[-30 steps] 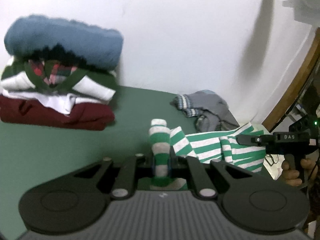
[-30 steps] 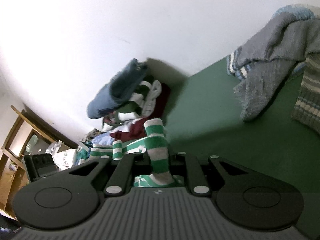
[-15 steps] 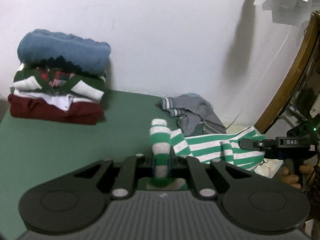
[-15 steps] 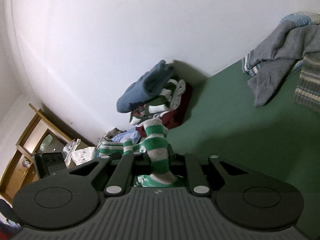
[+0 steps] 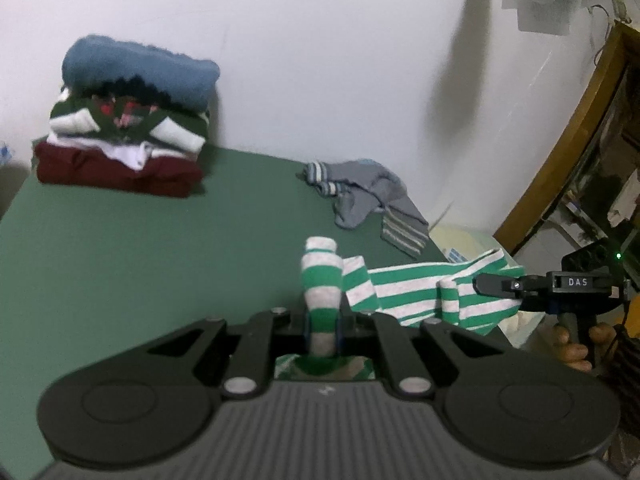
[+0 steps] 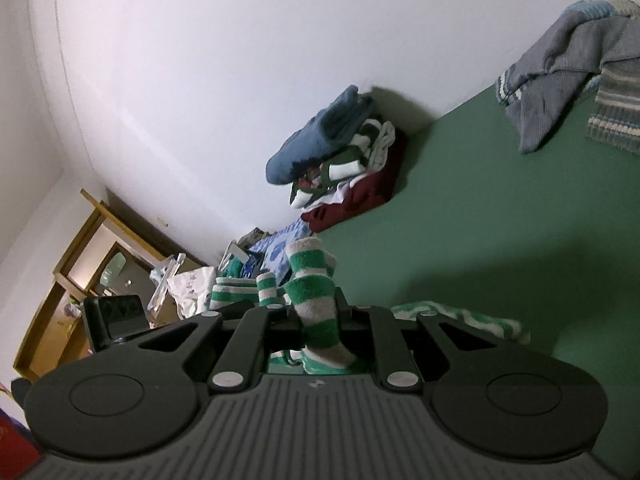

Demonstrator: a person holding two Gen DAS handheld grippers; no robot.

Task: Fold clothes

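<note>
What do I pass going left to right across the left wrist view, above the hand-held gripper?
Stack of folded clothes → striped garment end pinched in the left hand-held gripper → crumpled grey garment → right hand-held gripper → wooden frame.

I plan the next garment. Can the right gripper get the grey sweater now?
Probably not yet: the right gripper is shut on the striped garment, though the table toward the grey sweater lies bare.
</note>
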